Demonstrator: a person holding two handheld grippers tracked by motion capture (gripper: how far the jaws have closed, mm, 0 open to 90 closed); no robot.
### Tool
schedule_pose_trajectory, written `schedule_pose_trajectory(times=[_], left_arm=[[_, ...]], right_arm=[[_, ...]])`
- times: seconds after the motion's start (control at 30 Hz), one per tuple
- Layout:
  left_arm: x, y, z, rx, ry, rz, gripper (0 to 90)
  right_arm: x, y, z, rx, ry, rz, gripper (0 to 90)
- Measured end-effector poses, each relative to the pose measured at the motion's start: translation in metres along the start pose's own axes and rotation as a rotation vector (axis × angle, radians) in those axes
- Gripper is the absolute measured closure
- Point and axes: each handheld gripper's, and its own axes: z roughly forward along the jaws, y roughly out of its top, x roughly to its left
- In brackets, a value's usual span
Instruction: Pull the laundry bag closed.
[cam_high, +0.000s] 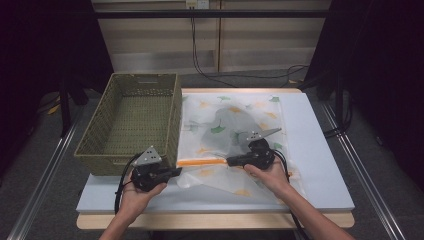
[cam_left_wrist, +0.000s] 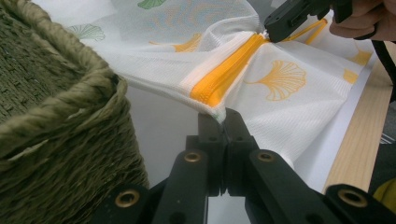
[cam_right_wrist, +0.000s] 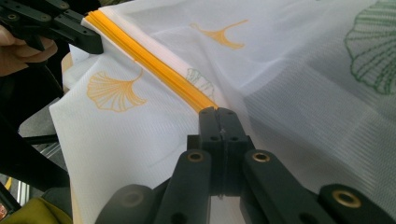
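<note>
On the blue-grey table pad, both grippers, left and right, clamp the mesh bag's orange zipper ends.

Table: basket, mesh bag.

Left hand-held gripper jaws closed, right hand-held gripper jaws closed, pointing toward each other.

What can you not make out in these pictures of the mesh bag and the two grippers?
- Dark item inside the mesh bag: high view, fabric veils it; identity unclear.
- Zipper pull: right gripper view, the shut jaws cover that end of the orange zipper.
- Basket floor: left gripper view, its near wall blocks it.
</note>
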Motion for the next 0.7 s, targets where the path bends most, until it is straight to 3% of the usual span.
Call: schedule_pose_trajectory(times=[0.57,0.7], left_arm=[[0.0,0.001,0.001,-0.007,-0.003,-0.003,88.3],[0.0,0.001,0.001,-0.006,-0.001,-0.007,88.2]], right_arm=[[-0.001,-0.002,-0.007,0.003,-0.019,0.003,90.0],[-0.003,-0.004,-0.016,-0.039,-0.014,0.021,90.0]])
